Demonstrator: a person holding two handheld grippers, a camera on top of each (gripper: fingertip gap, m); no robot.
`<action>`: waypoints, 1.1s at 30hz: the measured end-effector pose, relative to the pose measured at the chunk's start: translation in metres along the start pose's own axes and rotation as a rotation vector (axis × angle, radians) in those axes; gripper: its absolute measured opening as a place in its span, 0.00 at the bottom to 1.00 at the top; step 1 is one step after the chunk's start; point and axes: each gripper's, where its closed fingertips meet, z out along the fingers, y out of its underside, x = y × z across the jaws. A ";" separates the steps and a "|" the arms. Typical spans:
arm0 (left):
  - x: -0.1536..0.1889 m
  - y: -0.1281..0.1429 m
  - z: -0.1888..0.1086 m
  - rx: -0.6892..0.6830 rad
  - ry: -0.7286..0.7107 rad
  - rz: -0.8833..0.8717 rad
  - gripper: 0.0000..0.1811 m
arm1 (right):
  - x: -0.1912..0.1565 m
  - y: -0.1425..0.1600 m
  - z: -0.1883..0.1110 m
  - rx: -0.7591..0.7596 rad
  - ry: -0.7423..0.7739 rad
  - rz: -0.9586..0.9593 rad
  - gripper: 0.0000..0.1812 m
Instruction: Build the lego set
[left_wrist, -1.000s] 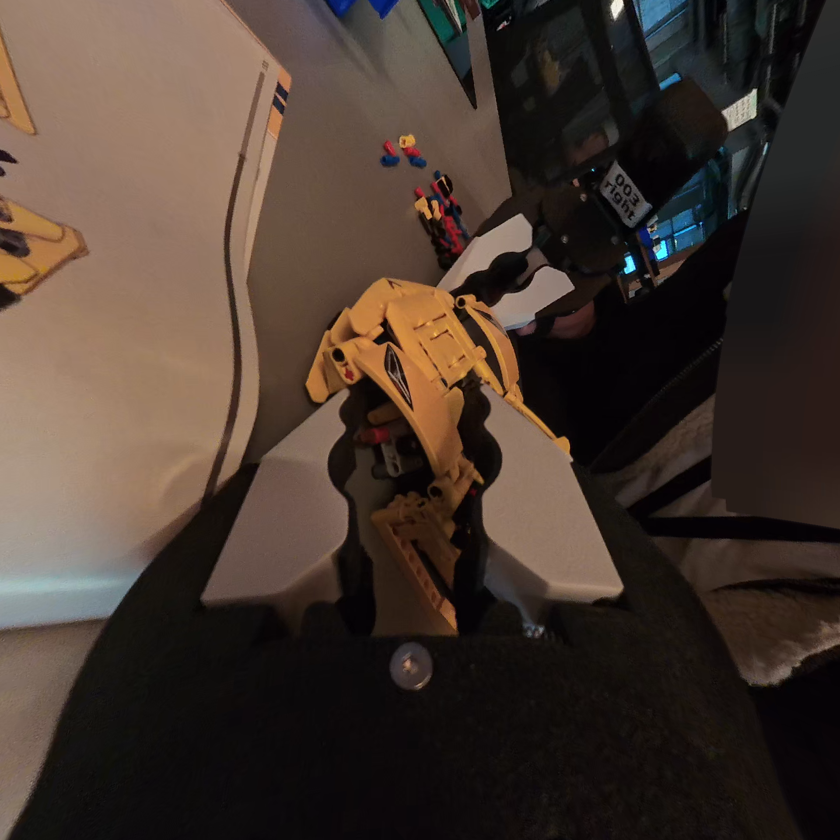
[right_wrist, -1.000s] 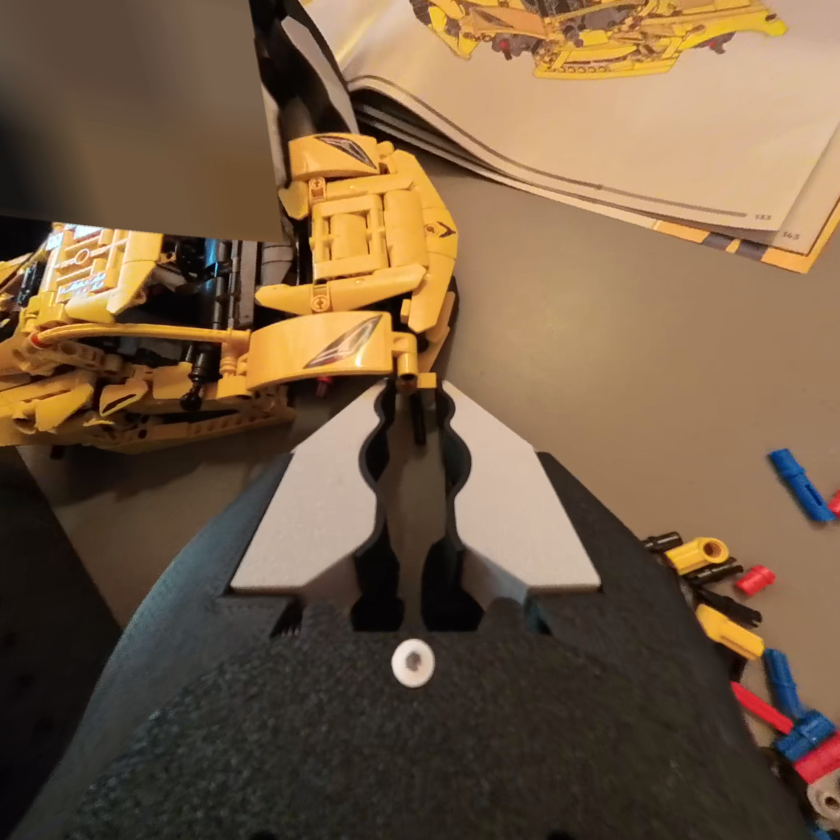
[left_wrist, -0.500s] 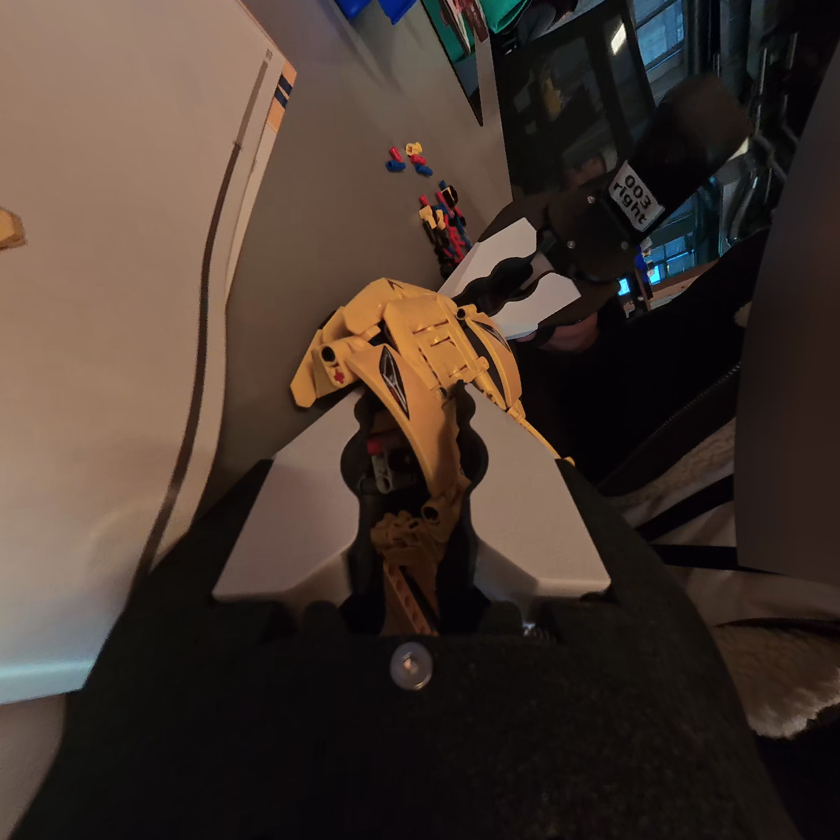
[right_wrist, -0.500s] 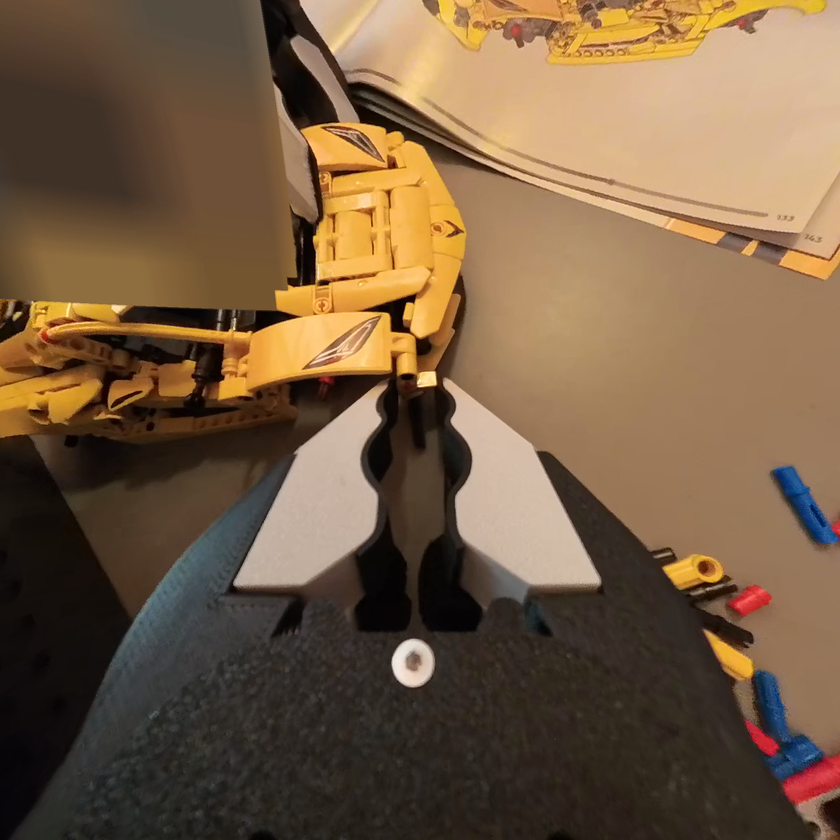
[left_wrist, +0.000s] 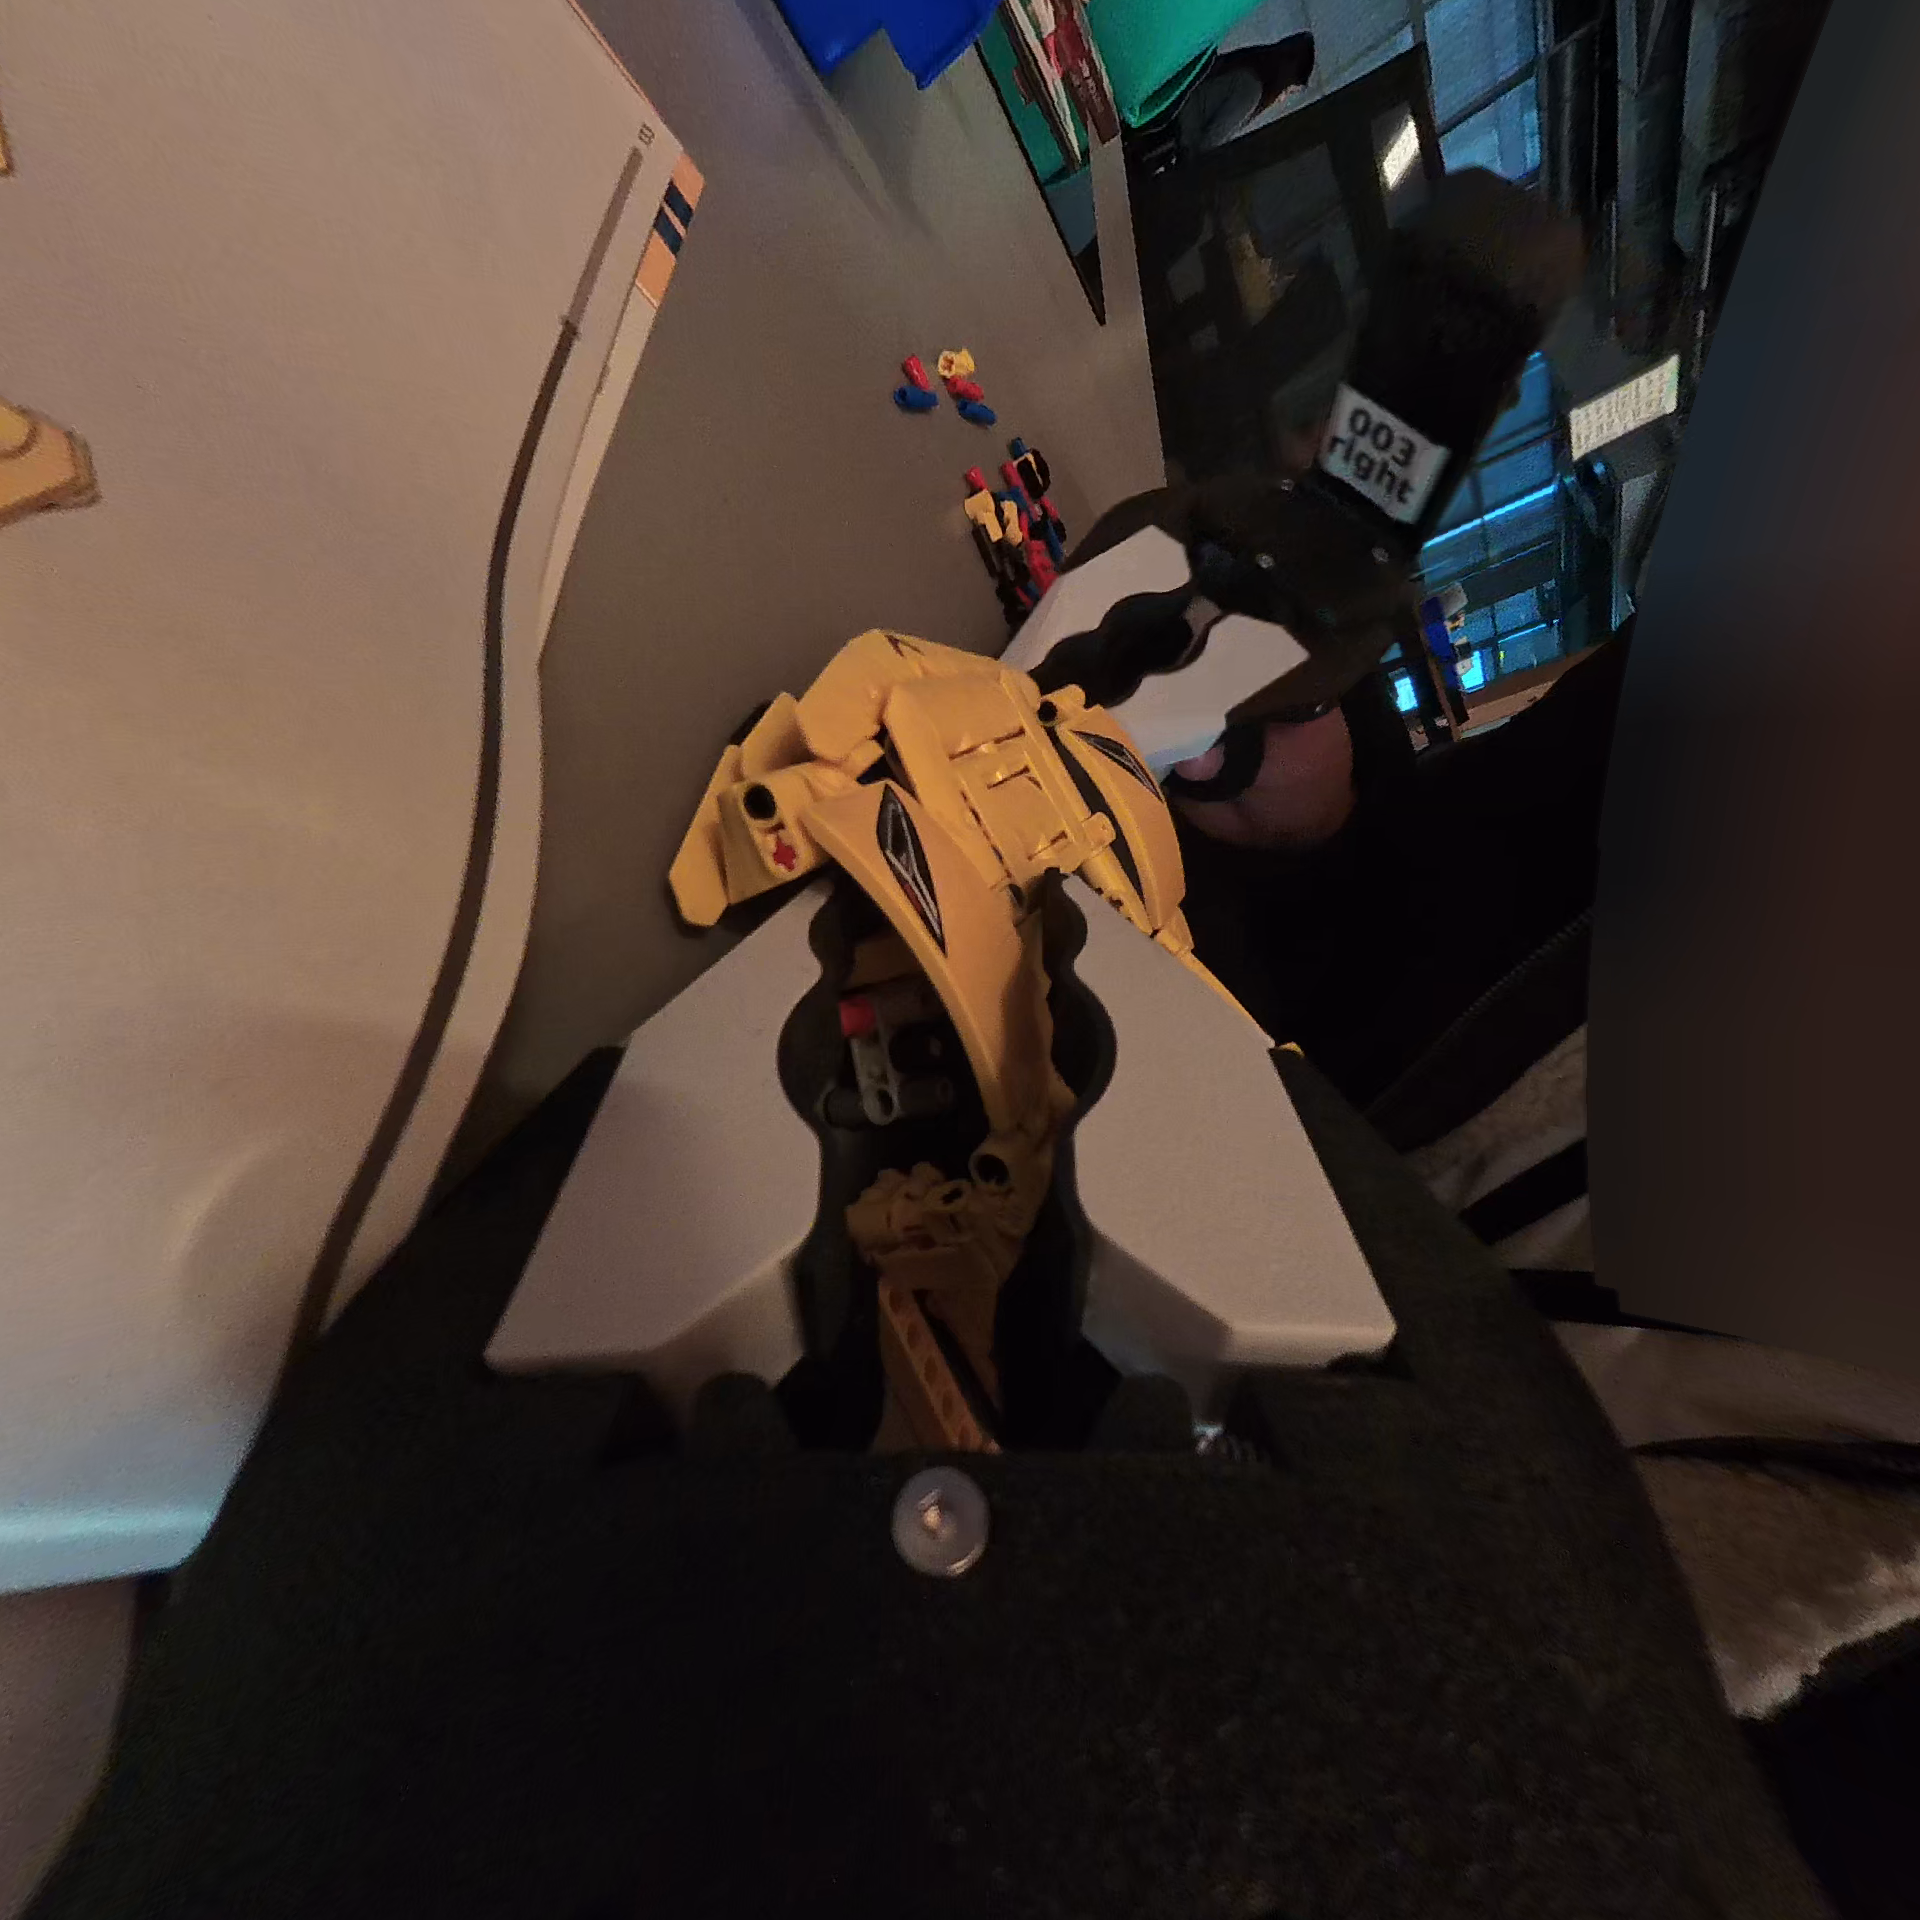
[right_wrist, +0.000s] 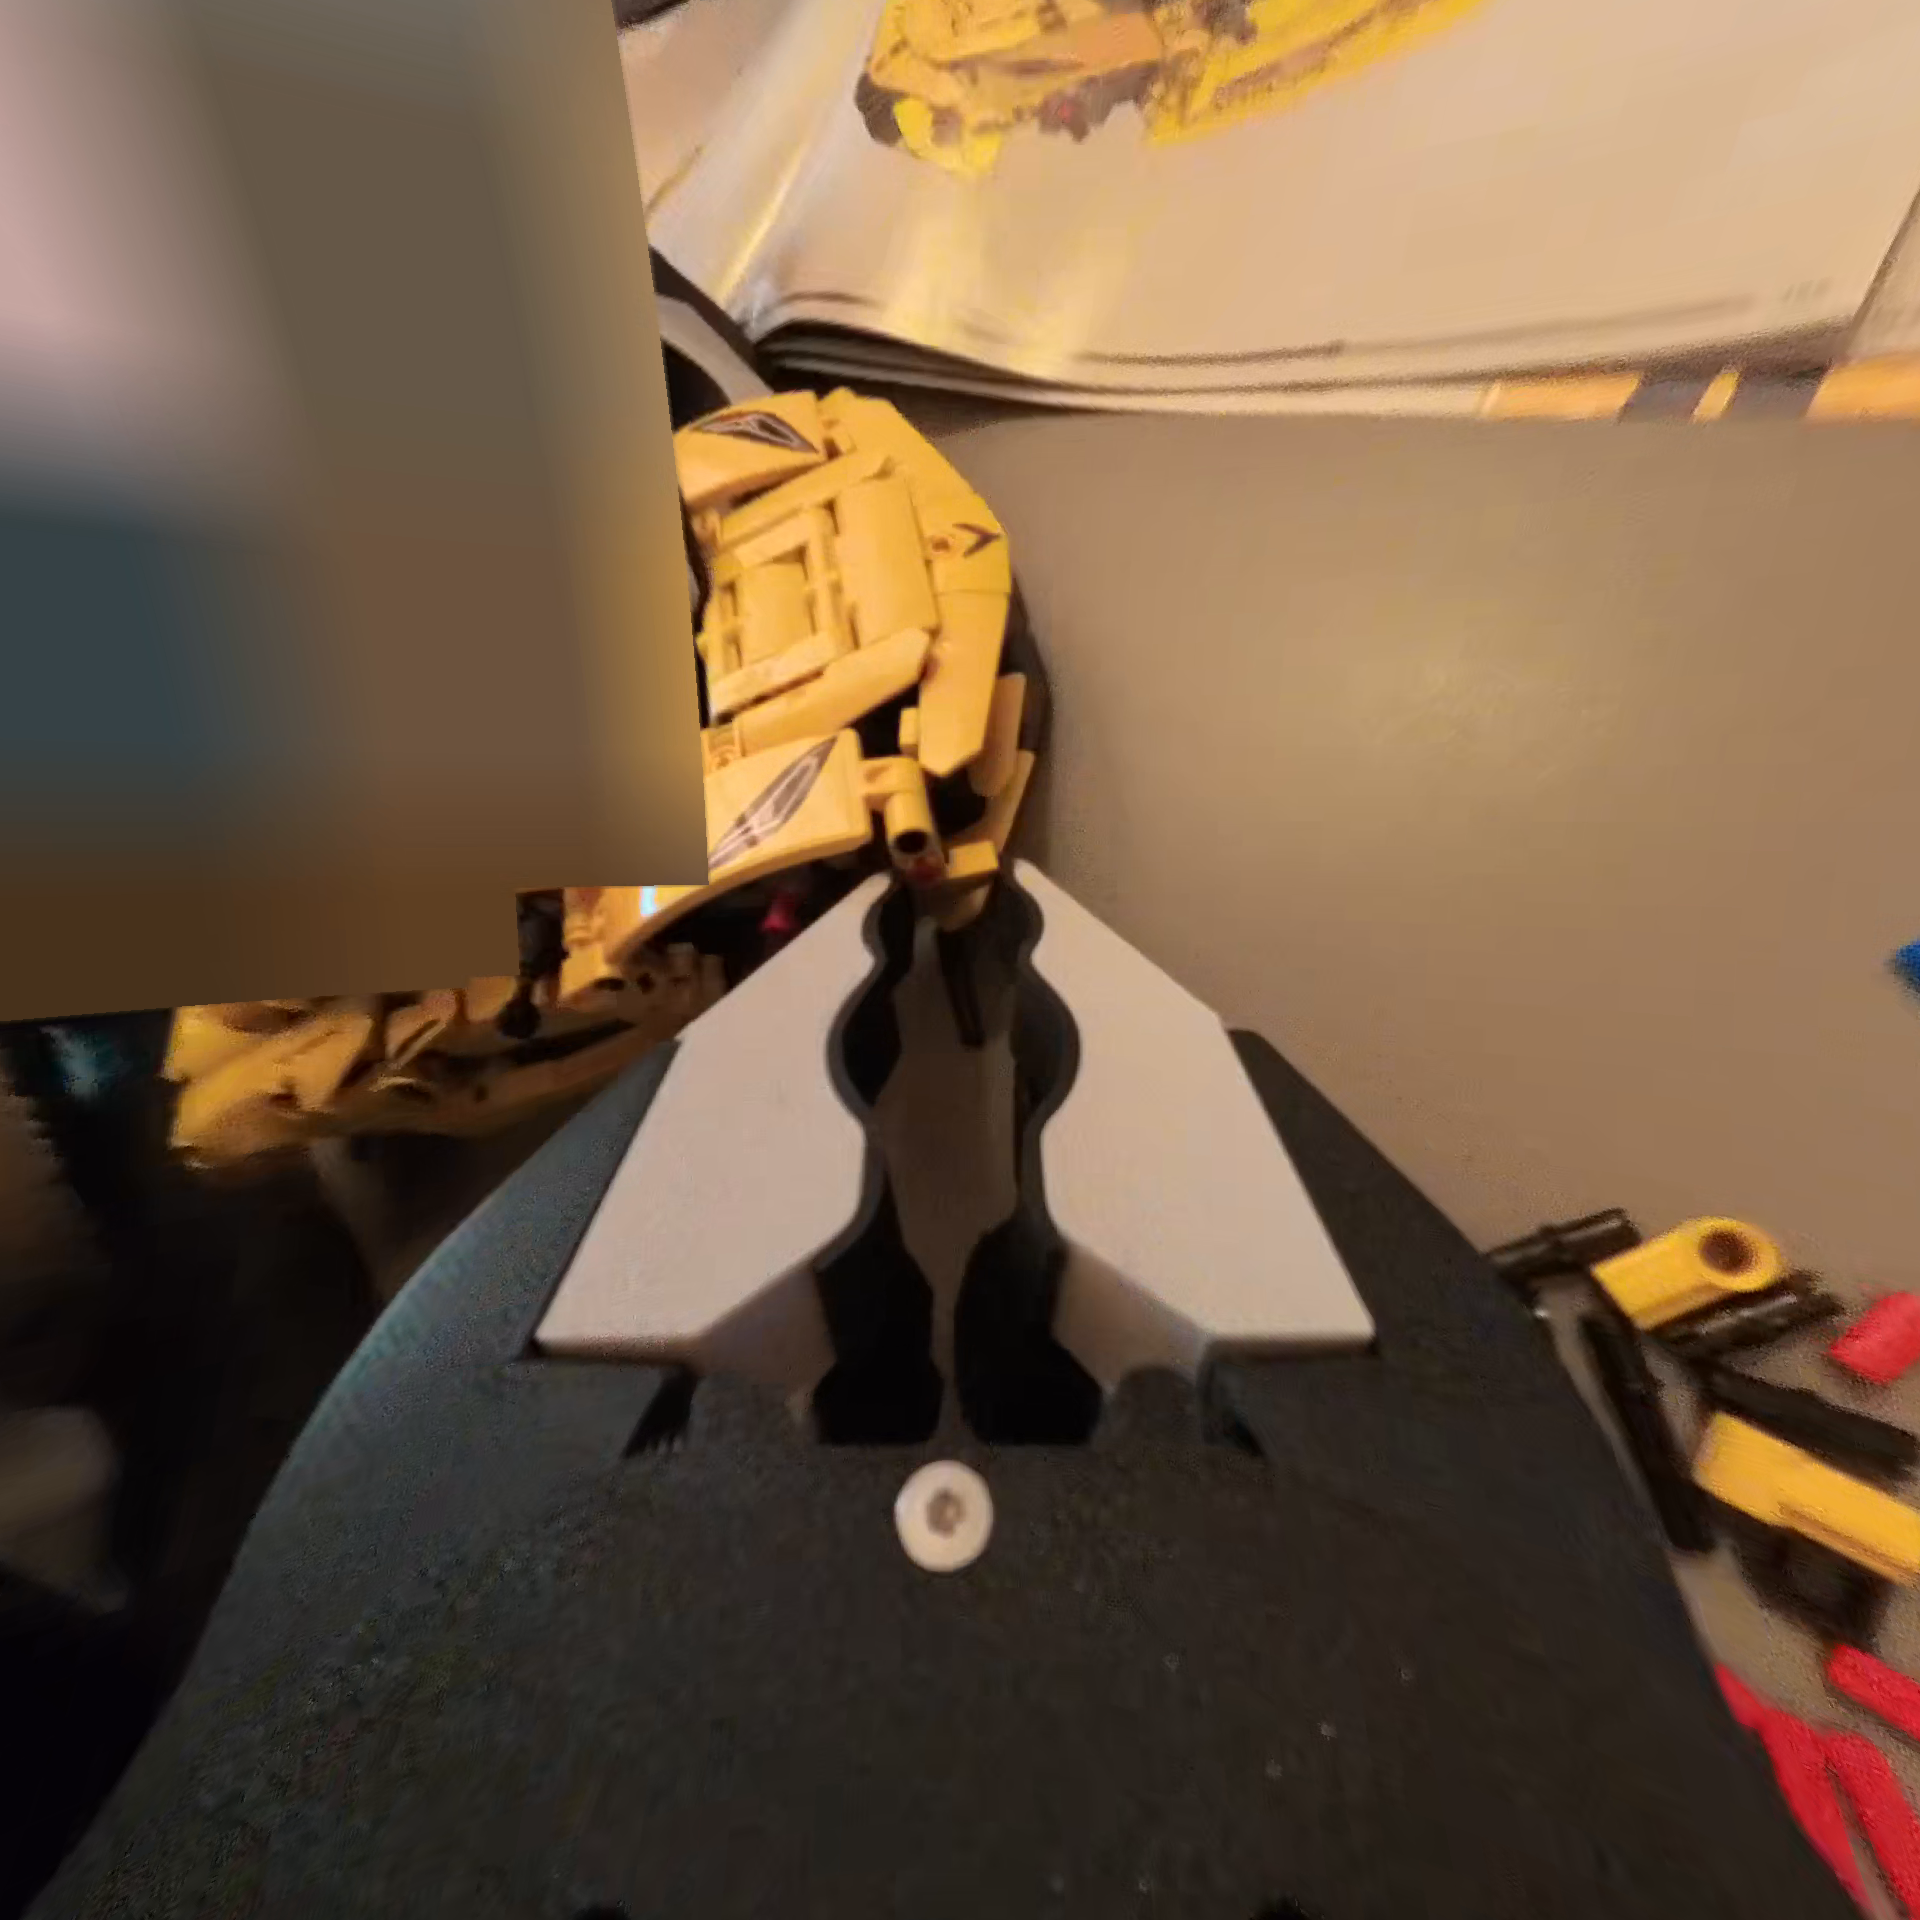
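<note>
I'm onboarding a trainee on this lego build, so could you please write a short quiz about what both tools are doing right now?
1. True or false: the left tool is clamped on the yellow lego model.
2. What is pinched in the right tool: A) black pin, B) blue pin, C) nothing?
3. Fill in: the loose pieces lie on the ____, opposite the instruction booklet.

Key: 1 true; 2 A; 3 table.
</note>
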 end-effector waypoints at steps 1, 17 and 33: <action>0.000 0.000 0.000 0.000 0.000 -0.001 0.20 | 0.000 0.000 0.000 -0.006 0.004 -0.005 0.08; 0.001 0.002 -0.002 -0.013 0.036 -0.035 0.18 | -0.003 -0.003 -0.006 0.026 0.117 -0.296 0.12; 0.001 0.002 -0.002 -0.005 0.028 -0.028 0.18 | 0.006 -0.001 -0.002 -0.109 0.373 -0.583 0.09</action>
